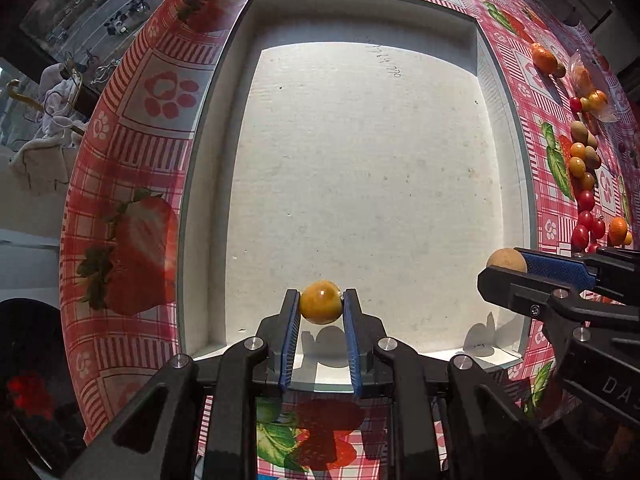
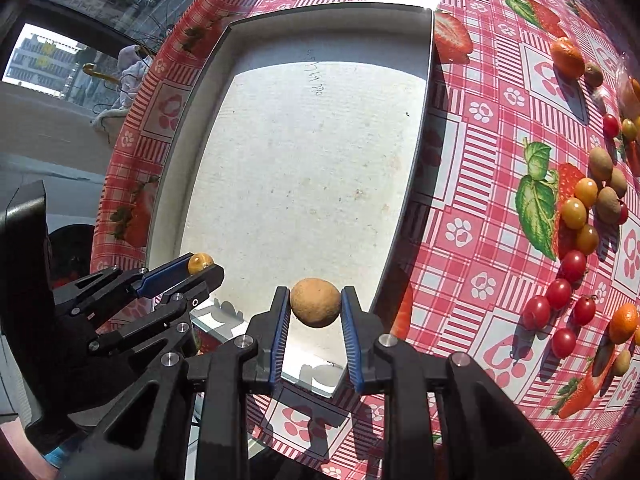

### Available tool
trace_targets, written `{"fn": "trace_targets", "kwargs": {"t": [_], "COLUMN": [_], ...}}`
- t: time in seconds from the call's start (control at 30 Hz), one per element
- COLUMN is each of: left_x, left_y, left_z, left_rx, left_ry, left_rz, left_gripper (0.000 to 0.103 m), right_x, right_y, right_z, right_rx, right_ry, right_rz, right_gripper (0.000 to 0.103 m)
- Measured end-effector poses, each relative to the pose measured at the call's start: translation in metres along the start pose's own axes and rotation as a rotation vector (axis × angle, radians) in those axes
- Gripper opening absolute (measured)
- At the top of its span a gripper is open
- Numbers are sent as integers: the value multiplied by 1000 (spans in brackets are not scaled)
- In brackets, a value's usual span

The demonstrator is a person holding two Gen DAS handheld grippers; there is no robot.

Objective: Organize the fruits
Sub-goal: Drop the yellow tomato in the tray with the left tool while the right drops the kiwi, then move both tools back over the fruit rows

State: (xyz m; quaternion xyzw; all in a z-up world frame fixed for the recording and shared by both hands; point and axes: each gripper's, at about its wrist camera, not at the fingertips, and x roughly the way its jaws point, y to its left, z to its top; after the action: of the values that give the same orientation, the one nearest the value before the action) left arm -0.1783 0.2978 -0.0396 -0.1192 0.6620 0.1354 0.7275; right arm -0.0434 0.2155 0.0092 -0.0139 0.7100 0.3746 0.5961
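Note:
My left gripper (image 1: 321,300) is shut on a small yellow-orange fruit (image 1: 321,306), held above the near end of a shallow white tray (image 1: 208,216). It also shows in the right wrist view (image 2: 202,266) with that fruit (image 2: 199,263). My right gripper (image 2: 315,300) is shut on a round brown fruit (image 2: 315,302) over the tray's (image 2: 412,184) near right corner. It also shows in the left wrist view (image 1: 505,265) with the brown fruit (image 1: 505,260). The tray's floor holds no fruit.
Loose fruits lie on the strawberry-print tablecloth (image 2: 480,208) right of the tray: red cherry tomatoes (image 2: 558,294), yellow tomatoes (image 2: 574,212), brown fruits (image 2: 600,164), small oranges (image 2: 566,56). The table edge runs left of the tray, with a window beyond.

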Motion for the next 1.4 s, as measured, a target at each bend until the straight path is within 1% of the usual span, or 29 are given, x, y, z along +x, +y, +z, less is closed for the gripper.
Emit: {"fn": "trace_targets", "kwargs": {"t": [0.23, 0.3, 0.33, 0.37, 0.4, 0.43, 0.47, 0.5, 0.57, 0.6, 0.67, 0.73, 0.77, 0.8, 0.83, 0.97, 1.1, 1.23, 1.4], "left_x": [12, 12, 12, 14, 13, 12, 12, 13, 14, 13, 11, 6, 3, -1, -5, -15, -24, -37, -54], "left_y": [4, 3, 3, -2, -2, 0, -3, -2, 0, 0, 0, 1, 3, 4, 5, -8, -41, -79, -131], "left_z": [-8, -8, -8, -7, -7, -8, -6, -7, -10, -10, -12, -13, -13, -13, -14, -12, -9, -6, -4], "left_rx": [12, 21, 25, 25, 27, 28, 25, 24, 27, 28, 25, 17, 10, 4, 4, 51, 124, 203, 293], "left_ry": [25, 21, 22, 22, 11, 5, 10, 18, 26, 28, 26, 19, 15, 5, -10, -22, -38, -56, -81], "left_rz": [5, 22, 25, 38, 67, 68, 63, 60, 70, 73, 74, 68, 63, 65, 65, 56, 46, 31, -19], "left_gripper": [22, 26, 39, 56, 61, 67, 68, 68, 68, 68, 68, 70, 80, 85, 87, 87, 87, 87, 87], "right_x": [29, 32, 34, 36, 38, 38, 41, 41, 42, 42, 39, 33, 28, 24, 18, -4, -22, -36, -59], "right_y": [6, 6, 5, 4, 6, 5, 9, 9, 14, 18, 20, 23, 23, 22, 20, 14, -4, -36, -90], "right_z": [0, 3, 3, 3, 5, 5, 7, 8, 10, 12, 13, 15, 16, 15, 15, 10, 4, -12, -48], "right_rx": [-28, -31, -33, -35, -36, -38, -39, -37, -40, -42, -37, -21, -12, -4, 1, 25, 73, 130, 236], "right_ry": [59, 71, 78, 86, 87, 88, 87, 90, 87, 83, 72, 56, 49, 43, 34, -16, -43, -59, -74], "right_rz": [-51, -65, -70, -73, -71, -65, -70, -58, -42, -36, -12, 12, 25, 28, 25, 44, 23, -7, -54], "right_gripper": [28, 28, 28, 30, 31, 33, 34, 42, 63, 67, 79, 82, 83, 84, 86, 87, 87, 87, 87]}}
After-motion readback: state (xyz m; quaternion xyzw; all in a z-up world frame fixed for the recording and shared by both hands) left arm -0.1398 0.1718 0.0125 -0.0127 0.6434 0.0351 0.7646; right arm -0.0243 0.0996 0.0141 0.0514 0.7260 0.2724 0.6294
